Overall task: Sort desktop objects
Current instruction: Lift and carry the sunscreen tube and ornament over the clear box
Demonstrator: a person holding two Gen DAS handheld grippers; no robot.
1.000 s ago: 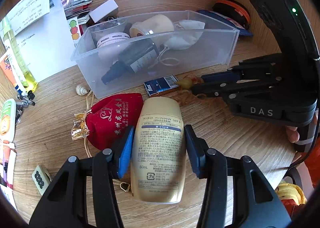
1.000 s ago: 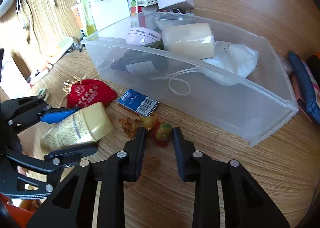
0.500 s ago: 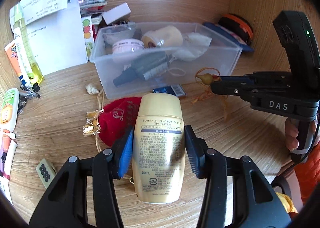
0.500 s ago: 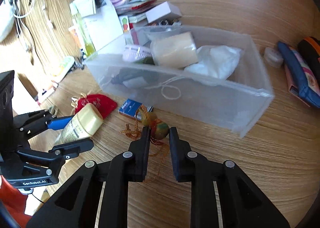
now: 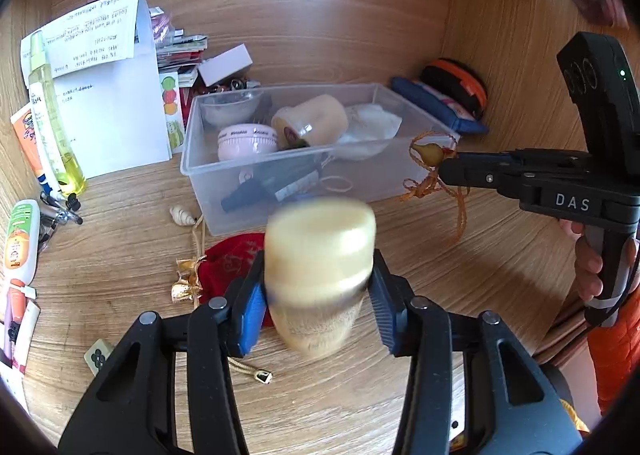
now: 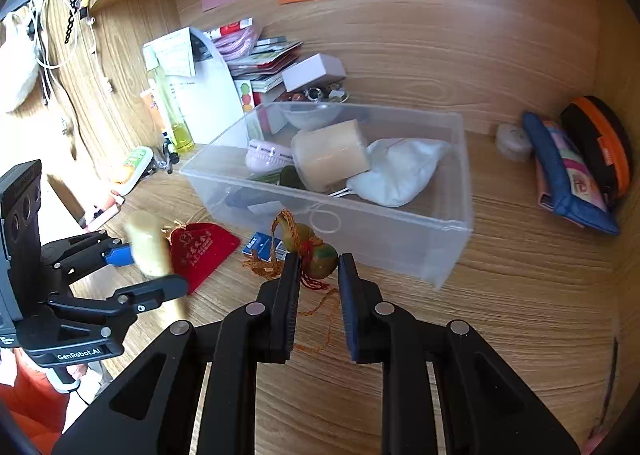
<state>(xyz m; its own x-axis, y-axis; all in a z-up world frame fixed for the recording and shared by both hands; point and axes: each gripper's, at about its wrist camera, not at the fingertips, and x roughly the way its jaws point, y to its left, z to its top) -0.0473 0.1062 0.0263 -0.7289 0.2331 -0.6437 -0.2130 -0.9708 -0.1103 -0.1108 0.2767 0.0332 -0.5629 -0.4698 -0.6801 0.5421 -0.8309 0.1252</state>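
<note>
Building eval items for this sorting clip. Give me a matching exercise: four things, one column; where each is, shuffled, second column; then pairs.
Things
1. gold bottle
2. gourd charm
3. red pouch
4. pink jar

Places
A. inside the clear bin
B. between the right gripper fingers
C. lying on the desk
D. between the left gripper fingers

Pairs: 1-D, 2-B, 3-C, 4-A

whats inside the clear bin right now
In the bin: a pink jar, a cream roll, a white pouch, a clear bowl and a dark bottle. Anything beneath them is hidden.
</note>
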